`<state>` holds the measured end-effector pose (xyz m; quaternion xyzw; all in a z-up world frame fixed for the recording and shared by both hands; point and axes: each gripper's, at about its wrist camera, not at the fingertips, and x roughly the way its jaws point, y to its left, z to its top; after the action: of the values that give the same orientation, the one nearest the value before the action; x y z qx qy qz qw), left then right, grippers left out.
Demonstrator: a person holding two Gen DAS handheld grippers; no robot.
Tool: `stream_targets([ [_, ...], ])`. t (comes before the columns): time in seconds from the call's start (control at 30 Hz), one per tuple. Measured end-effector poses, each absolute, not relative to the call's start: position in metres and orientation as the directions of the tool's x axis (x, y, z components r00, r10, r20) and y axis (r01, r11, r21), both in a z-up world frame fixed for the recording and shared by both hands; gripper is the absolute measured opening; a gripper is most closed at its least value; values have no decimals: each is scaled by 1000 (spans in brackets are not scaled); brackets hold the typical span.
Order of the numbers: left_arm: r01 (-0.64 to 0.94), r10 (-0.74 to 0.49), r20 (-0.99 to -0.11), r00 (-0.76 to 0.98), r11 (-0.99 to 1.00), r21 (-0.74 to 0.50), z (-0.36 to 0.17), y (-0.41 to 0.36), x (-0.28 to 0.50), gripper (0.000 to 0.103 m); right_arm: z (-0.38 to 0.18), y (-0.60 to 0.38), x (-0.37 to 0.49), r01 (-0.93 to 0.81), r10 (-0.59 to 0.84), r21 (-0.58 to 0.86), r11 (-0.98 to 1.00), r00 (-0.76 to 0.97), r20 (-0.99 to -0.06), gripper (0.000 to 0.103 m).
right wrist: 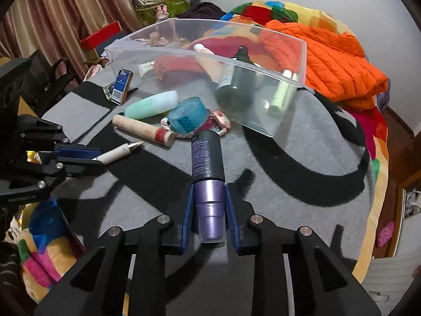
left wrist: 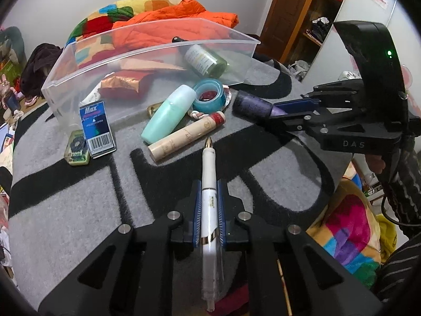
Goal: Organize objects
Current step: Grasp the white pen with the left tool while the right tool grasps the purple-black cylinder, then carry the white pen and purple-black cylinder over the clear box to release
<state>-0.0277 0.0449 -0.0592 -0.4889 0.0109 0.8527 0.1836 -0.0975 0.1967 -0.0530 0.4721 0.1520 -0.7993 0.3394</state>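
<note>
My left gripper (left wrist: 209,184) is shut on a white pen (left wrist: 208,166) with a gold tip, held above the grey and black mat; it also shows in the right wrist view (right wrist: 76,158). My right gripper (right wrist: 209,188) is shut on the purple cap of a dark bottle (right wrist: 206,155), also seen in the left wrist view (left wrist: 254,105). A clear plastic bin (left wrist: 147,50) stands beyond, holding a green bottle (left wrist: 206,60) and tubes. A mint bottle (left wrist: 168,113), a cream tube (left wrist: 184,137), a teal tape roll (left wrist: 209,94) and a blue Max box (left wrist: 97,129) lie in front of it.
A hexagonal resin piece (left wrist: 76,150) lies beside the Max box. An orange jacket (right wrist: 331,60) and a colourful blanket (left wrist: 126,8) lie behind the bin. A wooden wardrobe (left wrist: 297,13) stands at the right. Clutter lines the left wall.
</note>
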Motion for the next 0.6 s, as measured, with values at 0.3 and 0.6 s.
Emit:
stream_targets([
  [0.3,-331,263,-835,-483,-938,-104,-57,56,-24,10,-58,189,-104,620,-405,113,-776,-353,-843,24],
  [0.6,-273,298,-756,-583,-948,-164,-17,36,-17,10,-27,207,-93,570,-448,143,-809,-442,-777,23],
])
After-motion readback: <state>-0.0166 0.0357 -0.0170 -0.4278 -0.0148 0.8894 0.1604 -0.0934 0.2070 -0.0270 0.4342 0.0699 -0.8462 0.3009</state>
